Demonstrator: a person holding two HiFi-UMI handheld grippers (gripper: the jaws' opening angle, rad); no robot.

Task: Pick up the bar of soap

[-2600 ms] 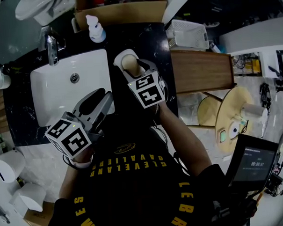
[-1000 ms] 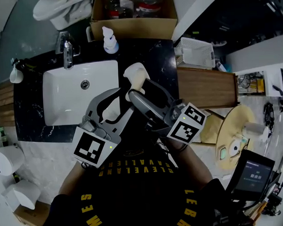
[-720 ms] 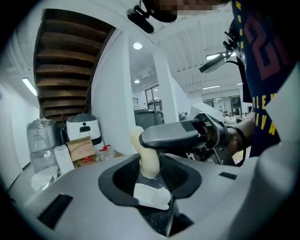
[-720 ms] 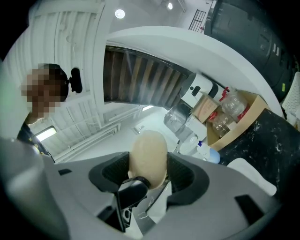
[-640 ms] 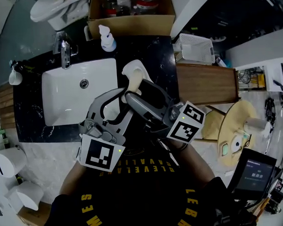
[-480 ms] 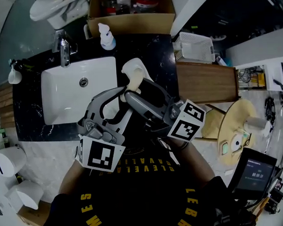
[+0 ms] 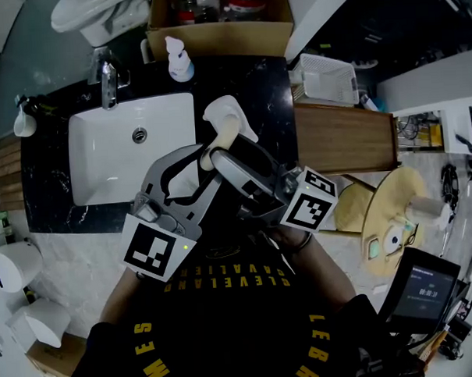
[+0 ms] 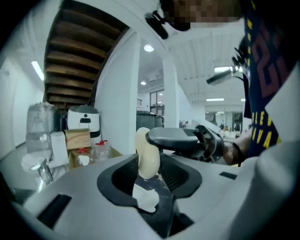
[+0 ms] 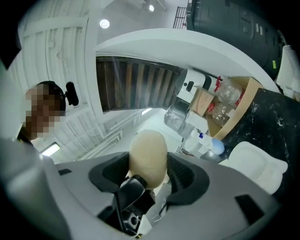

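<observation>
Standing on end in the right gripper view, the cream bar of soap [image 9: 148,155] is pinched at its lower half by the right gripper [image 7: 216,149], whose jaws are closed against its two broad sides. Its long axis runs along the jaws, with the rounded free end pointing away from the camera. In the head view the soap sits over the near edge of the white soap dish [image 7: 239,112], pointing away from the person. The left gripper [image 7: 180,167] has its jaws spread wide; in its own view the soap and one dark jaw of the right gripper show in the gap between them, and whether they touch the left jaws cannot be told. Both grippers hang over the black counter [image 7: 267,89], just right of the white sink [image 7: 102,162].
</observation>
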